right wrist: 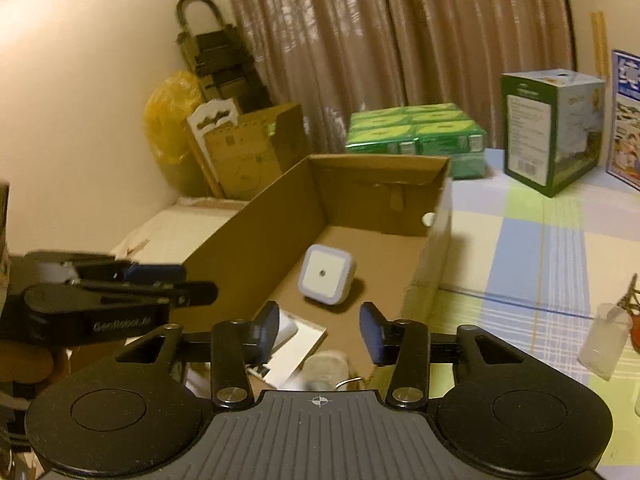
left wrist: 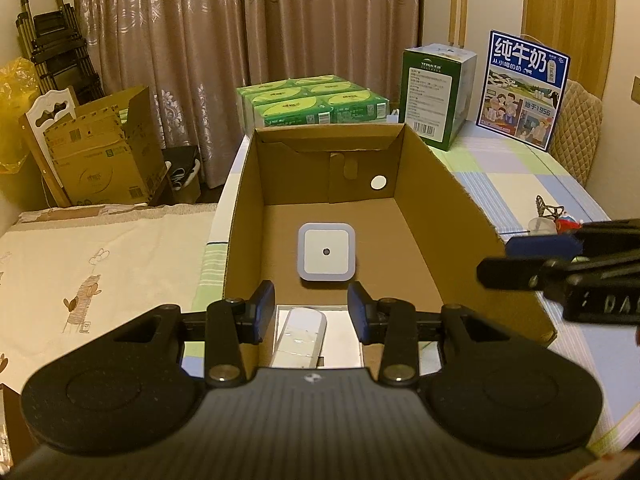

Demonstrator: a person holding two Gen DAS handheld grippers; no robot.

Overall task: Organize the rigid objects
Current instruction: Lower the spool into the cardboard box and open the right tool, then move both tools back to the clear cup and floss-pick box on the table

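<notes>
- Left wrist view: the open cardboard box (left wrist: 440, 216) stands along the left edge of the checked table (left wrist: 520, 184), with its tall brown walls shutting in everything inside.
- Beyond its far wall lie a pack of 6 green tissue packets (left wrist: 312, 100), a green carton (left wrist: 436, 92) and a blue milk carton (left wrist: 524, 88), all near the table's far edge.
- The square white night light (left wrist: 327, 252) sits flat near the middle of the box floor, with 1 dark dot at its centre.
- Nearer the box's front wall, a white remote (left wrist: 300, 336) lies on a pale sheet (left wrist: 344, 336).
- The left gripper (left wrist: 312, 308) hangs over that remote, its fingers apart with nothing pinched.
- The right gripper (left wrist: 504, 260) reaches in side-on over the box's right wall.
- Right wrist view: the right gripper's blue pads (right wrist: 370, 334) stand spread and empty above the box's near end.
- A blurred roundish thing (right wrist: 324, 364) lies below them; I cannot tell what it is.
- A clear plastic cup (right wrist: 604, 340) stands on the table, right of the box.
</notes>
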